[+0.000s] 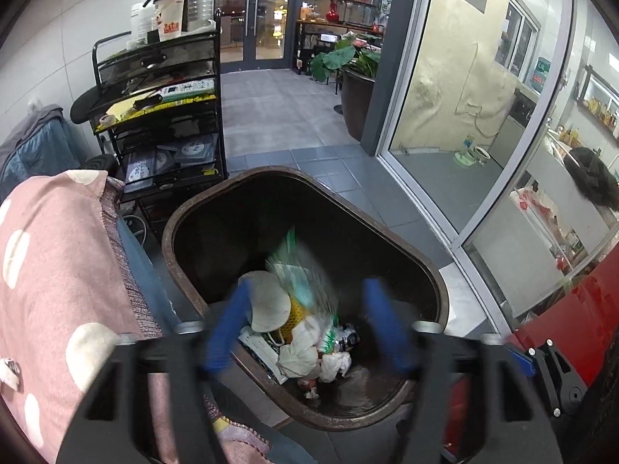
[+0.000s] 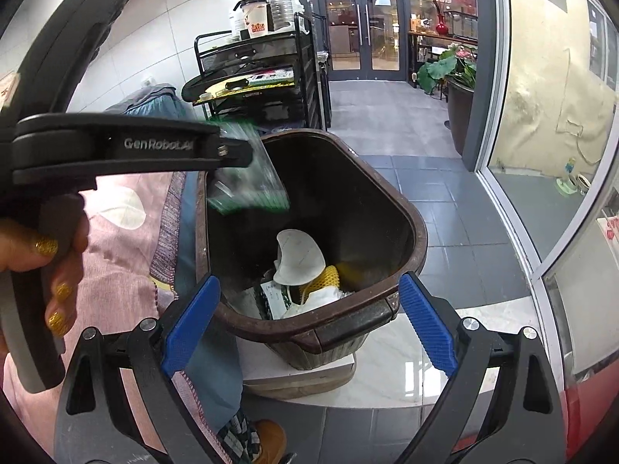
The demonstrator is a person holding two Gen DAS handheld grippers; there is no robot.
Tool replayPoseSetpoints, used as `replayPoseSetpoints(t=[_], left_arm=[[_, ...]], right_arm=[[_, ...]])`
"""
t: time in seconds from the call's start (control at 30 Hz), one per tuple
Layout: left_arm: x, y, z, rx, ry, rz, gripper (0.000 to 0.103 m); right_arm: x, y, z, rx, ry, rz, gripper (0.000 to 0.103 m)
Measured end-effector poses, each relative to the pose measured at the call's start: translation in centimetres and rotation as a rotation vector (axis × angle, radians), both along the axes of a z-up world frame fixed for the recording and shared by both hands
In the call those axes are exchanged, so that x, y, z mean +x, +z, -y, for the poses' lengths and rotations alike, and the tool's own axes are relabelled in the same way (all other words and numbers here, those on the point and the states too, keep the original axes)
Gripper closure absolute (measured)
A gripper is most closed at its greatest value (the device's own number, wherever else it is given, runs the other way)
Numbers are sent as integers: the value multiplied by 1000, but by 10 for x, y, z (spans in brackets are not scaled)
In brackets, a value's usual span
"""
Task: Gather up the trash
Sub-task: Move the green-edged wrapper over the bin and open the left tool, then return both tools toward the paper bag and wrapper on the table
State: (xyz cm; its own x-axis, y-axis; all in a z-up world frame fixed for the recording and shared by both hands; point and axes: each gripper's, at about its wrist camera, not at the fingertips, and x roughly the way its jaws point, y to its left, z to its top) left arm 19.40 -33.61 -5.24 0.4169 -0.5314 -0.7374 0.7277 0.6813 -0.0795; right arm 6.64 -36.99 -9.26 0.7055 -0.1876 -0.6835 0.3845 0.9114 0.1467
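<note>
A dark brown bin (image 1: 174, 232) sits below both grippers and holds a white mask (image 1: 267, 301), yellow foam net and crumpled paper. My left gripper (image 1: 307, 288) hovers over the bin's mouth, open, with its blue fingers wide apart. A blurred green-and-white wrapper (image 1: 298, 266) is in the air between them, touching neither pad. The right wrist view shows the same wrapper (image 2: 247, 178) just off the left tool's tip, above the bin (image 2: 418, 232). My right gripper (image 2: 308, 281) is open at the bin's near rim and holds nothing.
A black wire cart (image 1: 162, 116) with bottles stands behind the bin. A pink dotted cloth (image 1: 58, 270) lies to the left. A glass wall (image 1: 464, 154) runs along the right, with a potted plant (image 1: 356, 89) beyond. A hand (image 2: 50, 270) grips the left tool.
</note>
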Motion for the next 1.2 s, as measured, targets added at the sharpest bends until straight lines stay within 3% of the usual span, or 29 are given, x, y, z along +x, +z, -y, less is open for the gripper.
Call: replayPoseSetpoints(t=[0.2, 0.33, 0.6, 0.97, 1.2], left_arm=[[-4, 0, -6, -3, 3, 26, 12], [-1, 3, -14, -39, 10, 7, 7], [-4, 14, -41, -110, 57, 14, 6], [-18, 31, -116, -196, 192, 40, 6], [-31, 40, -170, -141, 284, 140, 6]], right_arm=[[4, -1, -2, 6, 10, -3, 7], [7, -3, -7, 9, 19, -11, 7], [10, -2, -12, 9, 31, -7, 7], [29, 7, -37, 23, 109, 10, 7], [52, 20, -67, -11, 199, 32, 7]])
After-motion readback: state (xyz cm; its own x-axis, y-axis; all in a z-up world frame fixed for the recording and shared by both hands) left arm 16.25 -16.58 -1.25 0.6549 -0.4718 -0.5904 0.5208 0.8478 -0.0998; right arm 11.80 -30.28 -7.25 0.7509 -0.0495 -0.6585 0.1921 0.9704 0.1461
